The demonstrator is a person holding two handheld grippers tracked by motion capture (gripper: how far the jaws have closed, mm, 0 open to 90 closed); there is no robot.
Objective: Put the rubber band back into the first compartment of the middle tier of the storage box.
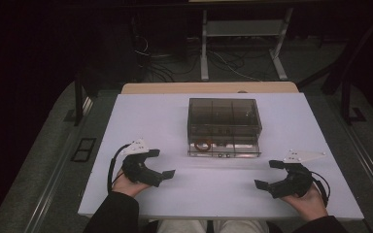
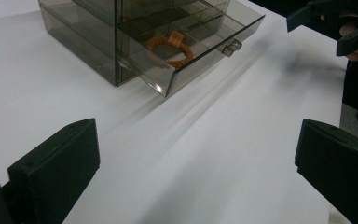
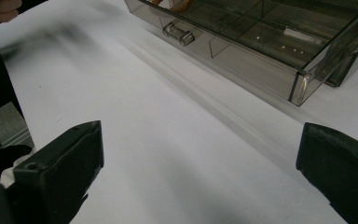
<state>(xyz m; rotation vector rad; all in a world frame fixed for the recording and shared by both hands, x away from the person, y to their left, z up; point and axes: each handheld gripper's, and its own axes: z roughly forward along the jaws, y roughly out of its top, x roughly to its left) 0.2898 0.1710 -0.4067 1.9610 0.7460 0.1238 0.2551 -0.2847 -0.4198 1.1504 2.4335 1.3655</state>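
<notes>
Smoky plastic drawer box [image 1: 224, 116] sits mid-table [image 1: 141, 116], its bottom drawer [image 1: 223, 147] pulled out toward the person w/ an orange bracelet [image 1: 204, 144] in the drawer's left part. Left gripper [image 1: 163, 162] & right gripper [image 1: 267, 174] rest near the front edge, both jaws spread wide, holding nothing, well apart from the box.

In the right gripper view, the bracelet [image 3: 177, 4] is cut off by the top edge, so that a small orange part alone is seen, and the drawer box [image 3: 261, 37] is cut at the top and at the right. In the left gripper view, the upper part of the drawer box [image 2: 88, 42] is cut off, and the right gripper [image 2: 335, 28] is cropped at the corner. In the high view, the contents of the upper compartments cannot be told through the smoked walls.
</notes>
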